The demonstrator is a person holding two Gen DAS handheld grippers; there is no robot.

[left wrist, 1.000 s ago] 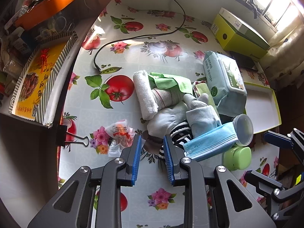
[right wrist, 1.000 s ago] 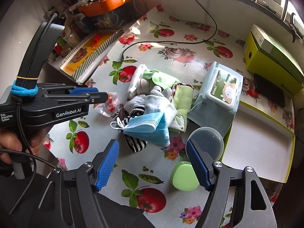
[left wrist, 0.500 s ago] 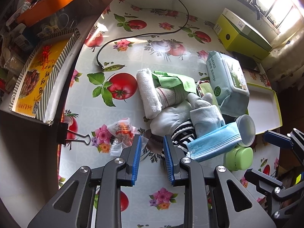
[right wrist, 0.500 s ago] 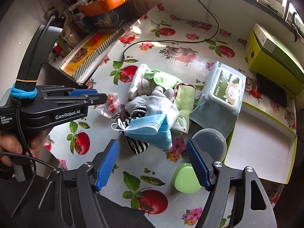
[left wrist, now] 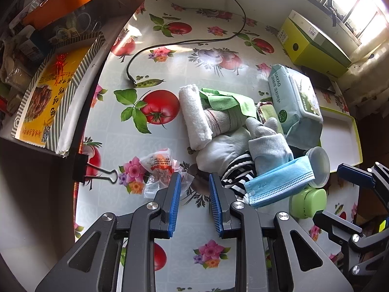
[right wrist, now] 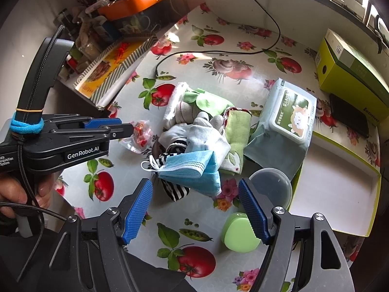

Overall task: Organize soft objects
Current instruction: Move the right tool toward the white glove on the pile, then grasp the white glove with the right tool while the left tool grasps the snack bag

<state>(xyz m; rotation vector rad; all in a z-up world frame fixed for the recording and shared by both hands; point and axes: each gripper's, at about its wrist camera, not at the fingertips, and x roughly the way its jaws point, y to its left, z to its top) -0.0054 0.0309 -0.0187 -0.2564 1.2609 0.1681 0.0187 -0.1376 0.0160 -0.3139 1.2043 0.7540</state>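
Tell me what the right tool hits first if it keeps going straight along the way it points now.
Most likely the blue face mask on top of the soft pile: it lies just ahead of the right tool, centred between its open fingers. Depth is unclear, so the bare tablecloth in front of it might come first.

Table w/ tomato-and-flower oilcloth point(left wrist: 155, 143). Black cable point(left wrist: 184, 42) runs across it from the back wall, plug end lies near a printed pea pod. Black binder clip point(left wrist: 93, 171) grips the cloth at the left edge. Crumpled clear wrapper w/ red print point(left wrist: 159, 168) lies beside it. Round clear lid point(right wrist: 273, 186) leans just above a green round case point(right wrist: 239, 234). Shallow white tray w/ yellow-green rim point(right wrist: 340, 187) on the right. Yellow-green box point(right wrist: 350, 75) at the back, orange tray point(right wrist: 132, 2) up on the left shelf.
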